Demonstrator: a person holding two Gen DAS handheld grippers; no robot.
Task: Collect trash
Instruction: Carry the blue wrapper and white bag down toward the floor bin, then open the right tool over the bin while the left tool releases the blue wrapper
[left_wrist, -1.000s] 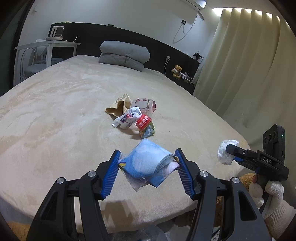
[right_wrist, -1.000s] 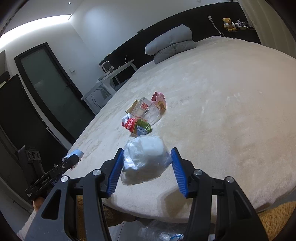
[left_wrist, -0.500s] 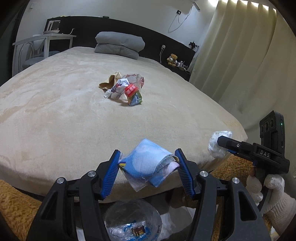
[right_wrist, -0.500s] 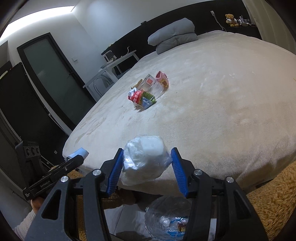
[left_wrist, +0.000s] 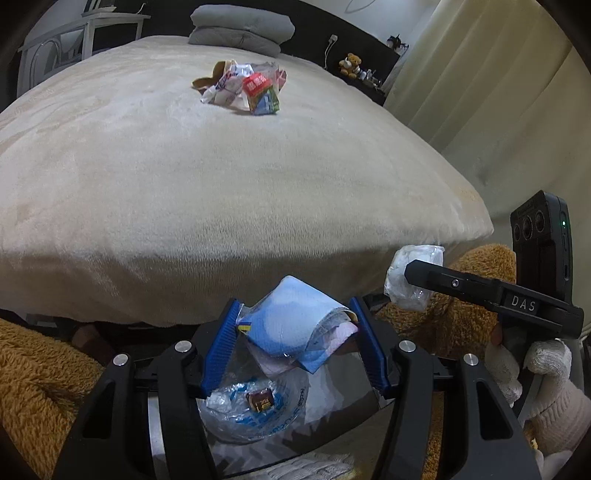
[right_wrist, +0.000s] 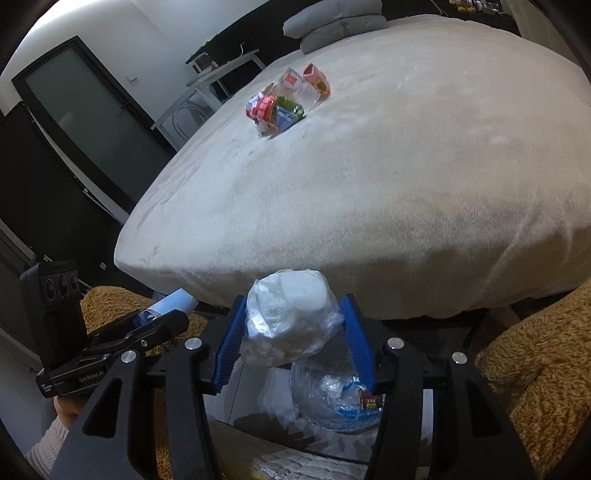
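Now the left claw (left_wrist: 293, 341) is pinching a blue wrapper (left_wrist: 291, 325) and the right claw (right_wrist: 291, 341) is pinching a white plastic wad (right_wrist: 288, 317). Both are hanging above the clear trash bag (left_wrist: 255, 410), at the lower middle of the frame, directly under the left claw.

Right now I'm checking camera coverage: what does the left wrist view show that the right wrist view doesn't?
Only the left wrist view shows the curtains and the blue-and-white packet's face, clamped in the left gripper. Only the right shows the dark door and the clear plastic wad front-on in the right gripper. Both show the bed, the trash pile and the bin bag below.
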